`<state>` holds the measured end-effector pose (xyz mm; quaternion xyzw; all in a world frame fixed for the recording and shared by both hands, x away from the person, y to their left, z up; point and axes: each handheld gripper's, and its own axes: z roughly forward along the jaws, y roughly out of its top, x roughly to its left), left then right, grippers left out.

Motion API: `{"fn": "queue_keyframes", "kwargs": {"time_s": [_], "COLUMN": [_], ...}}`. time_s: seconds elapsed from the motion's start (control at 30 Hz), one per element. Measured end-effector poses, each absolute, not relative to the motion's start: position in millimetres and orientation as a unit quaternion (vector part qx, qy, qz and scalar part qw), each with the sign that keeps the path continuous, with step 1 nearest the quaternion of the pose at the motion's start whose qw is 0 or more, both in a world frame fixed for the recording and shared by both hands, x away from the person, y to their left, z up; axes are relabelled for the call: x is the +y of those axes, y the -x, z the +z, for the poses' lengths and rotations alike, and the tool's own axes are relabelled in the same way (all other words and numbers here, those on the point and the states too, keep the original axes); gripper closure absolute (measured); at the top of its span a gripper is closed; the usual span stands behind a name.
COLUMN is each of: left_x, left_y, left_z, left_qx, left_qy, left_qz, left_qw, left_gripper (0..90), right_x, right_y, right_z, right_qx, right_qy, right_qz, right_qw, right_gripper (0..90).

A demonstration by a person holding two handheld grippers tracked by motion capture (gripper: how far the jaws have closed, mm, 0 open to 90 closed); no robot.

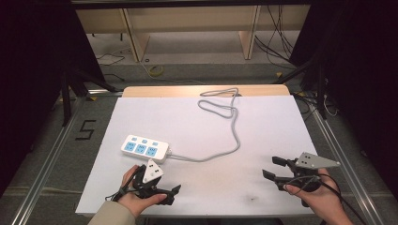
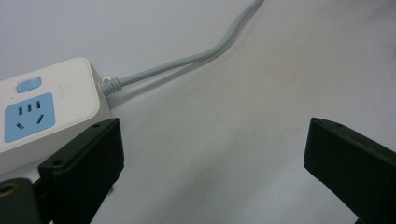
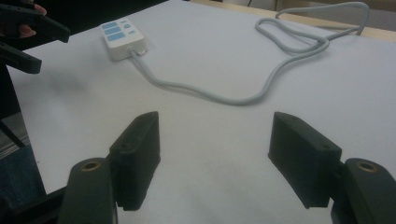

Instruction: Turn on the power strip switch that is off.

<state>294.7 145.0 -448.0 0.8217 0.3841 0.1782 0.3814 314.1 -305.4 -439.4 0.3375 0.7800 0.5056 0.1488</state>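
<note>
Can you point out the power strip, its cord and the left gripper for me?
power strip [image 1: 144, 148], high view, white top face.
cord [image 1: 233, 123], high view, grey middle stretch.
left gripper [image 1: 170, 193], high view, between its open tips.

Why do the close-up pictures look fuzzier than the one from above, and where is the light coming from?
High view: even light on the white table, dark surroundings, fairly sharp. Left gripper view: the power strip and its grey cable look soft, with a faint shadow beneath the cable. Right gripper view: the near jaws are slightly blurred, and the table dims toward the front.
</note>
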Motion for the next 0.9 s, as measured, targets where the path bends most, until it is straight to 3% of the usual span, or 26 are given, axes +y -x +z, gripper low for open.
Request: {"fn": "queue_keyframes", "kwargs": {"time_s": [0.27, 0.47, 0.53, 0.57, 0.6, 0.9], "left_x": [148, 155, 158, 161, 162, 166], "left_y": [-296, -300, -302, -303, -303, -310], "left_z": [-446, -440, -439, -439, -438, -432], "left_qx": [0.396, 0.431, 0.434, 0.434, 0.437, 0.456], "left_qy": [-0.816, -0.793, -0.792, -0.793, -0.791, -0.79], "left_qz": [0.194, 0.23, 0.235, 0.234, 0.231, 0.232], "left_qw": [0.374, 0.364, 0.358, 0.358, 0.36, 0.337], "left_gripper": [16.0, 65.7, 77.3, 77.3, 88.2, 89.8], "right_x": [-306, -305, -306, -306, -305, -305], "right_y": [-313, -314, -314, -314, -314, -314], "right_z": [-439, -439, -439, -439, -439, -439], "right_qx": [0.781, 0.781, 0.78, 0.781, 0.78, 0.782], "right_qy": [-0.337, -0.337, -0.338, -0.337, -0.339, -0.337], "right_qz": [0.504, 0.505, 0.505, 0.504, 0.504, 0.502], "right_qw": [0.15, 0.151, 0.151, 0.151, 0.15, 0.149], "right_gripper": [34.0, 34.0, 34.0, 34.0, 34.0, 34.0]}}
